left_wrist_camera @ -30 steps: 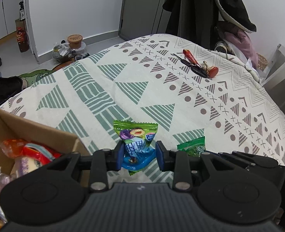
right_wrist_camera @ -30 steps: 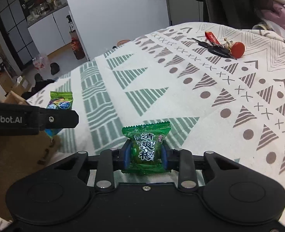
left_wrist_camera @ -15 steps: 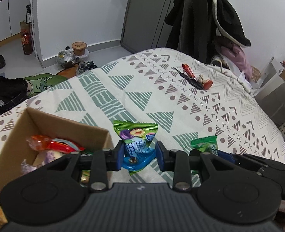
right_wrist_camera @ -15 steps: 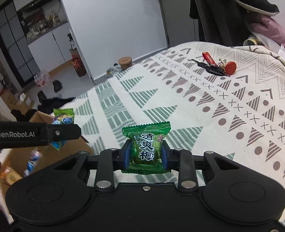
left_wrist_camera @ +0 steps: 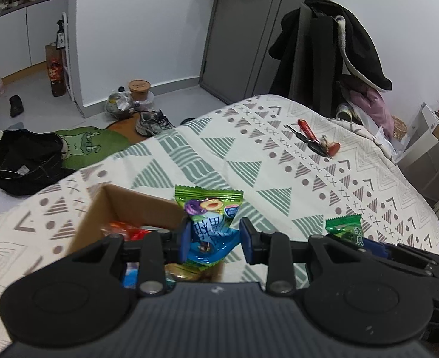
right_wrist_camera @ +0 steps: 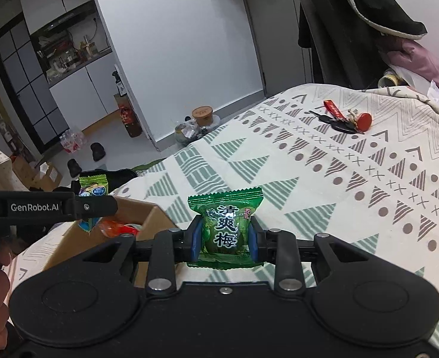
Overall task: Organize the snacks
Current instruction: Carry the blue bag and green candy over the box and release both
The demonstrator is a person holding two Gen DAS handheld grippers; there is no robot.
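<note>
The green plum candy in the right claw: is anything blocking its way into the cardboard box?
Nothing visible blocks the green plum candy. The cardboard box is open-topped, though the left claw hovers over it.

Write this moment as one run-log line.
left gripper: shut on blue-green snack packet, over cardboard box | right gripper: shut on green plum candy packet | neither packet released
</note>
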